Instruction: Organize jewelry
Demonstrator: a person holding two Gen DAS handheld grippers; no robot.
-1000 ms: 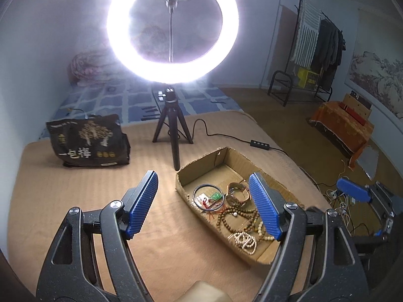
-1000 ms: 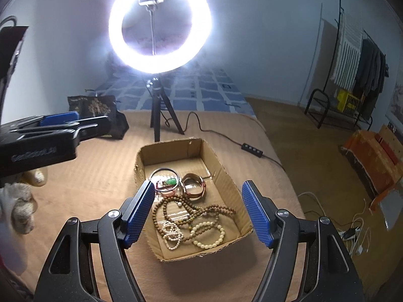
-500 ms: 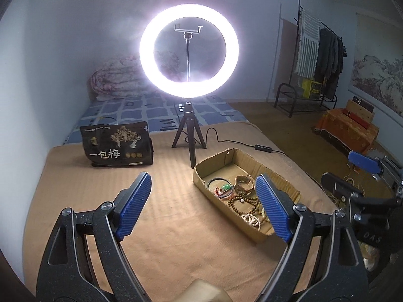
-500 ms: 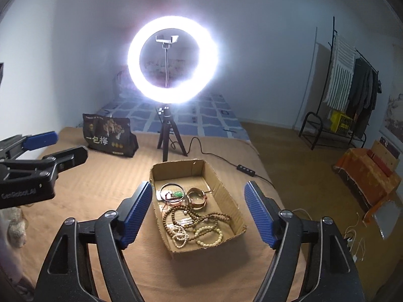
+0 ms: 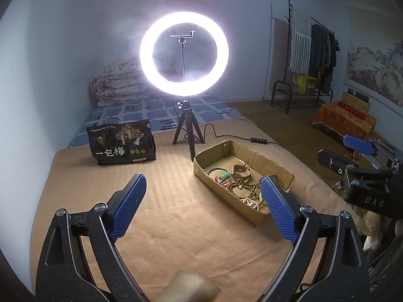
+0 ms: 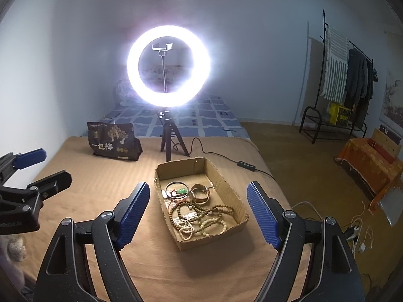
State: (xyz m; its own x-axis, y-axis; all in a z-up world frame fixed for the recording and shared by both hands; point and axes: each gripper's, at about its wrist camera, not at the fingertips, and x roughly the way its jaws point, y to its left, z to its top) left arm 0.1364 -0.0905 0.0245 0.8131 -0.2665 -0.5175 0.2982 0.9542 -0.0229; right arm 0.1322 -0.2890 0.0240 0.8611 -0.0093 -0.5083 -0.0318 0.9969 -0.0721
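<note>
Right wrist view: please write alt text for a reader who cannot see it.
A cardboard box of bead strands and bangles lies on a tan bed cover, framed by the right gripper, its empty jaws opening. Behind stands a lit ring light.

Cardboard tray of jewelry on a covered bed, ring light behind it.

From the right wrist view, the cardboard tray lies on the bed cover at centre, its long side running from 11 o'clock to 5 o'clock. In it, a bangle and a cuff bracelet sit at the far end, with bead strands heaped nearer. The ring light stands on its tripod at 12 o'clock, just behind the tray. A printed bag stands at 10 o'clock, left of the tripod. An inline cable switch lies at 2 o'clock. A clothes rack stands on the floor far off at 2 o'clock.
</note>
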